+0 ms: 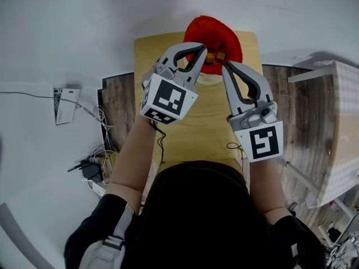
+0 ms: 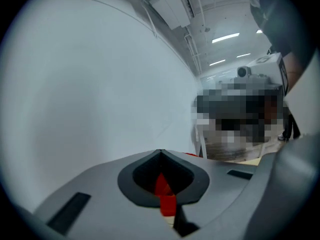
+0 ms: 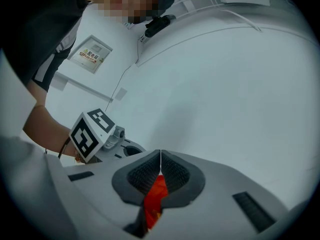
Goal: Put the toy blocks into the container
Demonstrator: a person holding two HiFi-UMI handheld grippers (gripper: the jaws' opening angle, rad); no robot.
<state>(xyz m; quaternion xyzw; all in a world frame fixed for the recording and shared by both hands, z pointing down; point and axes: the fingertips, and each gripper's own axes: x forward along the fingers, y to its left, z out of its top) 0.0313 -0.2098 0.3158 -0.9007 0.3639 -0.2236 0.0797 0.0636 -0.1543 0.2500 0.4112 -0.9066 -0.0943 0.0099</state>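
Container: we see it [image 1: 227, 33] red, at the middle of the far edge of the table [image 1: 147, 58].
Blocks: a few small orange and yellow ones [image 1: 215, 56] lie inside it, by its near rim; we find no loose one on the table.
Left gripper [image 1: 200, 50]: jaws pressed together, nothing between them; only red shows through the gap behind the pads.
Right gripper [image 1: 226, 66]: jaws together too, empty, tips just beside the near rim.
Relation: container lies straight ahead of both; left tips seem over its rim, so we judge the left hand nearer.

Overhead and jaw-level views of container [image 1: 210, 29]
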